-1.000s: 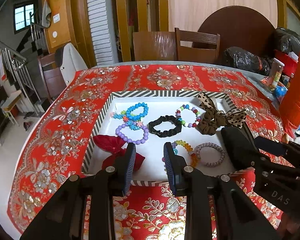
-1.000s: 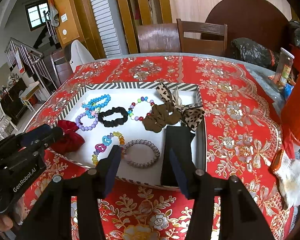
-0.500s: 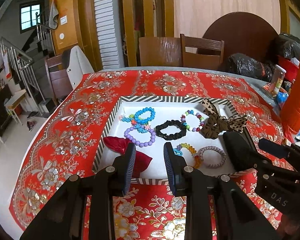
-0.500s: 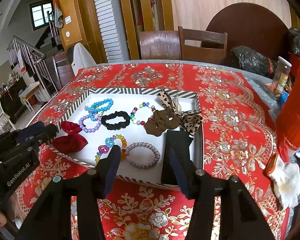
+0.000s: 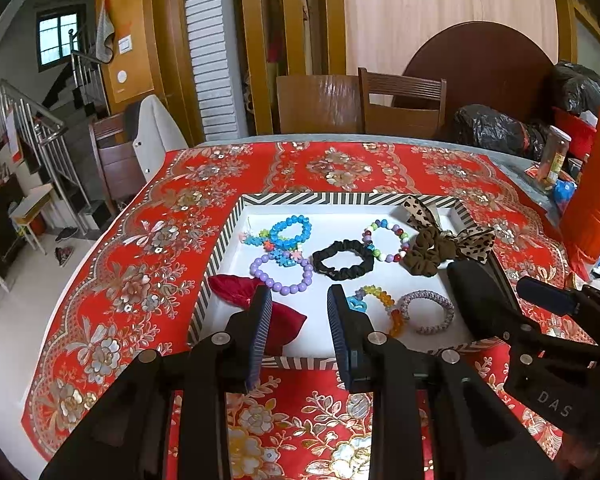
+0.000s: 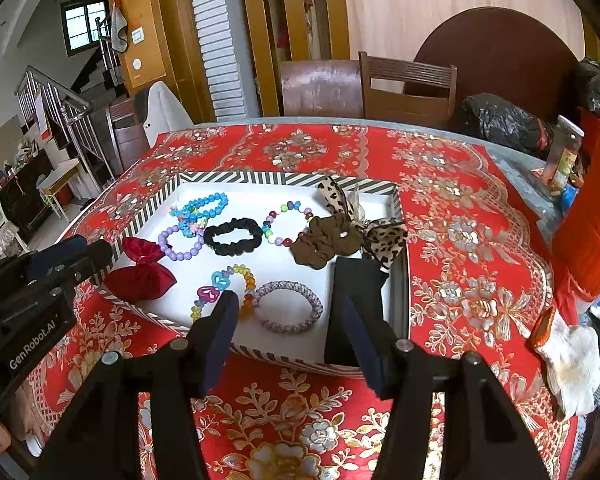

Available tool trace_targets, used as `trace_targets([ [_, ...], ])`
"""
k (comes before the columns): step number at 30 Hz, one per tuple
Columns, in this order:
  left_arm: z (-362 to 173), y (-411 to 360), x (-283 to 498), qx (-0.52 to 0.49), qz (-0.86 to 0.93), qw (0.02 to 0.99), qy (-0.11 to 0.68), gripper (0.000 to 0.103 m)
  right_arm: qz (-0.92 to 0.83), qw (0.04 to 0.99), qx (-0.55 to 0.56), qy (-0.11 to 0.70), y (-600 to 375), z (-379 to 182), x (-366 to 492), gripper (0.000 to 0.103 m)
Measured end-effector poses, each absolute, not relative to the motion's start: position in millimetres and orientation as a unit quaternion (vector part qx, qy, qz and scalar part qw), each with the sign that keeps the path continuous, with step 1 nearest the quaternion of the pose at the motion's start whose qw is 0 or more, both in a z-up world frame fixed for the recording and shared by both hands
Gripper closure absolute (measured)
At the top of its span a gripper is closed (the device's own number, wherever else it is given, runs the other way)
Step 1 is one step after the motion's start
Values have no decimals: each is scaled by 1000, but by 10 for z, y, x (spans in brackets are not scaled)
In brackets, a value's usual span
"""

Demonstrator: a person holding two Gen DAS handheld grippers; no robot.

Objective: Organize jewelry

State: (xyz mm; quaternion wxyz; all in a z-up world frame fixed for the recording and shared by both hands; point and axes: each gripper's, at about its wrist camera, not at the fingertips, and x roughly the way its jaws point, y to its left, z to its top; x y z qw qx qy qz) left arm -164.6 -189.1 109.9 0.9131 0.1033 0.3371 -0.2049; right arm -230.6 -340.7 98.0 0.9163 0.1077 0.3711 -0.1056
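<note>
The left gripper (image 5: 298,334) hangs over the near edge of the tray (image 5: 342,198), its jaws parted with nothing between them. The right gripper (image 6: 290,338) hangs over the same near edge further to the right, jaws spread wider and likewise holding nothing. Both are above the red flowered tablecloth (image 6: 460,216) that the tray sits on.

Inside the tray, nearest its front rim, a red bow (image 6: 142,270) lies at the left corner, partly over the striped rim. To the right of the bow lies a string of coloured beads with heart pieces (image 6: 224,284), and touching it on the right is a pale woven bracelet (image 6: 288,306). At the tray's right front corner a black cloth piece (image 6: 356,288) lies along the right wall.

In the middle of the tray a purple bead bracelet (image 5: 282,272) sits left, a black scrunchie (image 5: 343,259) in the centre, and a brown scrunchie with a leopard-print bow (image 5: 432,246) to the right, its ribbon ends reaching over the tray's right and far walls. Between the black and brown scrunchies lies a bracelet of mixed coloured beads (image 5: 384,240). Toward the tray's far left, blue bead bracelets (image 5: 288,232) overlap the purple one.

Right of the tray, at the cloth's near edge, lies a white glove (image 6: 568,356). Beyond the tray stand a wooden chair (image 5: 402,102) and black bags (image 5: 496,128)
</note>
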Motion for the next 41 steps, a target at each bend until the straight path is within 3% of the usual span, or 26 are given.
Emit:
trace_targets([
  [41,1018,-1915,-1629,106,-203,911,343,76,-94,910,111,388,-3385,874,-2264,42],
])
